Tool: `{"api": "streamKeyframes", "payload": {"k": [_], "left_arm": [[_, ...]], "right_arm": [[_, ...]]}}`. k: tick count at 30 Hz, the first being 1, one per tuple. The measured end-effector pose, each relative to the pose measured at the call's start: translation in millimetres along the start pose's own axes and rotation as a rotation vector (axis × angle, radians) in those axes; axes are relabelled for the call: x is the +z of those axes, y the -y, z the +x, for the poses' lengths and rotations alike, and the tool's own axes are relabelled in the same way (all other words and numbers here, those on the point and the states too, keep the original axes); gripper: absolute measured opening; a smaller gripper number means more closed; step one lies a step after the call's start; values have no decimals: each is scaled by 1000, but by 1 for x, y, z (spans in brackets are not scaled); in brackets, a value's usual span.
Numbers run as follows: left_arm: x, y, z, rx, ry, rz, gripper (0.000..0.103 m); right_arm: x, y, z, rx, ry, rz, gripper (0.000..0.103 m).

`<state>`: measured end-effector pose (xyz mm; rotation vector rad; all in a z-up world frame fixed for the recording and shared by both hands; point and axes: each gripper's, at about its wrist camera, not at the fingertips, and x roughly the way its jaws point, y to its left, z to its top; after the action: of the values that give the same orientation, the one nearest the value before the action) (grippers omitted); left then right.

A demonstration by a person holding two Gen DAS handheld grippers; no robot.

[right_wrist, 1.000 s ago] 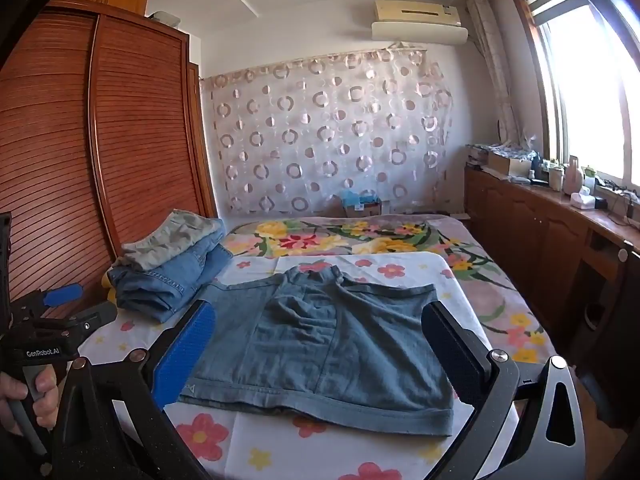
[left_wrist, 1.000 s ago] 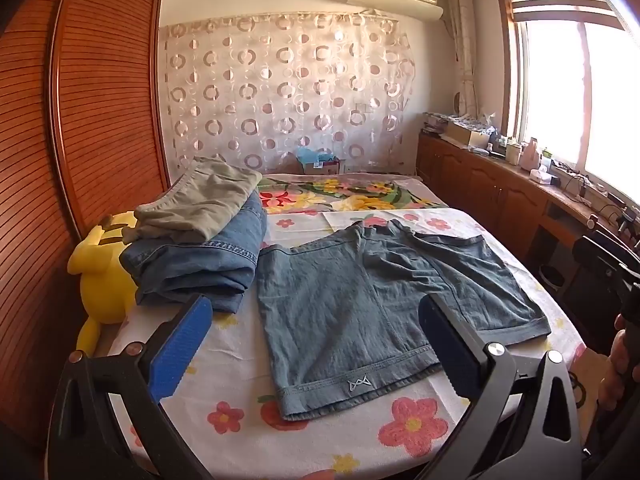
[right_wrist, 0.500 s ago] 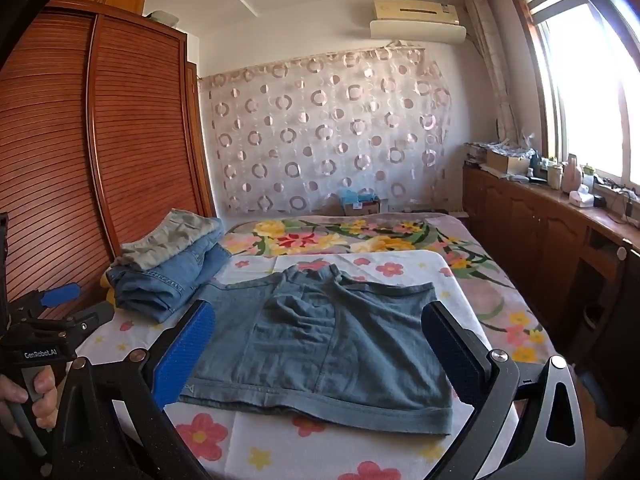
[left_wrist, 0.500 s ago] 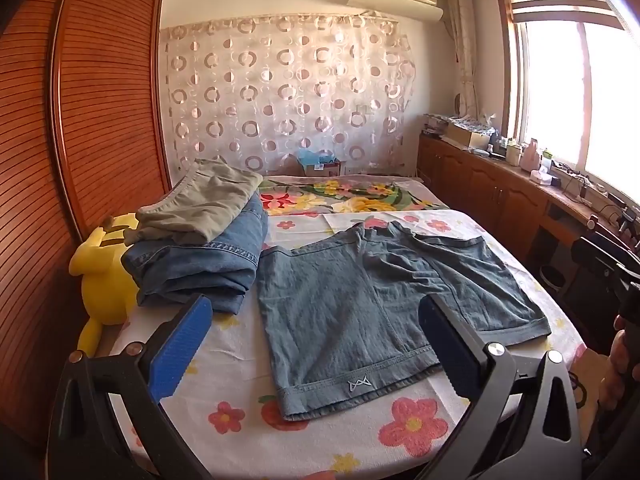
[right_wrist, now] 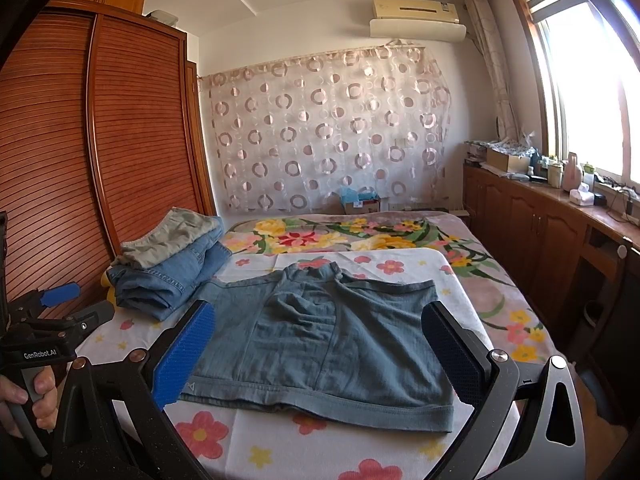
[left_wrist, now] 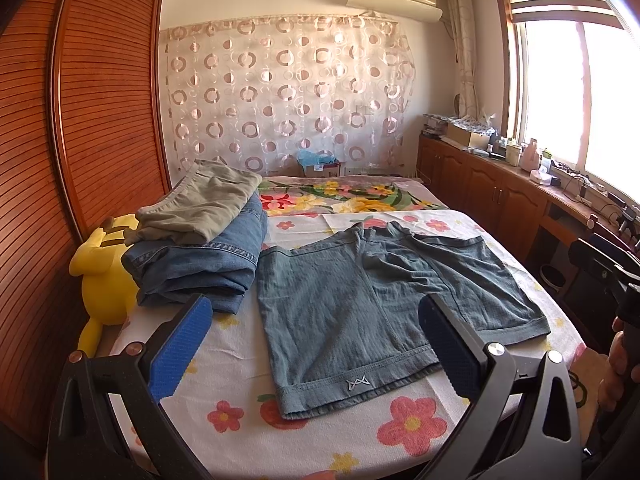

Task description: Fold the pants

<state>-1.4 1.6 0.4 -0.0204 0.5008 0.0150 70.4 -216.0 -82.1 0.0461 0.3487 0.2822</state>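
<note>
Far left of the left gripper: yellow plush toy against the wardrobe. Just ahead of its left finger: stack of folded pants, khaki pair on top of denim.

Left gripper: fingers wide apart, holding nothing, hovering above the near edge of the floral sheet. Blue-grey shorts lie flat and unfolded ahead, spanning the gap between the fingers; the hem with the small logo is nearest.

Right gripper: fingers also spread, empty, poised over the shorts' near hem. Waistband lies at the far side; some wrinkling mid-panel.

Judgement: fold not yet begun. To do it well, pinch one side at both hem and waistband, one gripper each, taking both layers. Lift low and carry across so the side edges meet. Keep clear of the stack beside the left finger.
</note>
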Motion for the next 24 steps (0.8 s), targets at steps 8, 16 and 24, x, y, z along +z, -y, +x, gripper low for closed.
{"api": "streamKeyframes", "payload": {"k": [8, 16, 24], "left_arm": [[0, 1, 0, -1, 1, 1, 103], [1, -1, -3, -1, 0, 1, 103], [1, 0, -3, -1, 1, 1, 103]], "right_arm": [[0, 0, 0, -1, -1, -1, 103], [0, -1, 0, -1, -2, 2, 103], [-2, -2, 1, -3, -3, 4, 103]]}}
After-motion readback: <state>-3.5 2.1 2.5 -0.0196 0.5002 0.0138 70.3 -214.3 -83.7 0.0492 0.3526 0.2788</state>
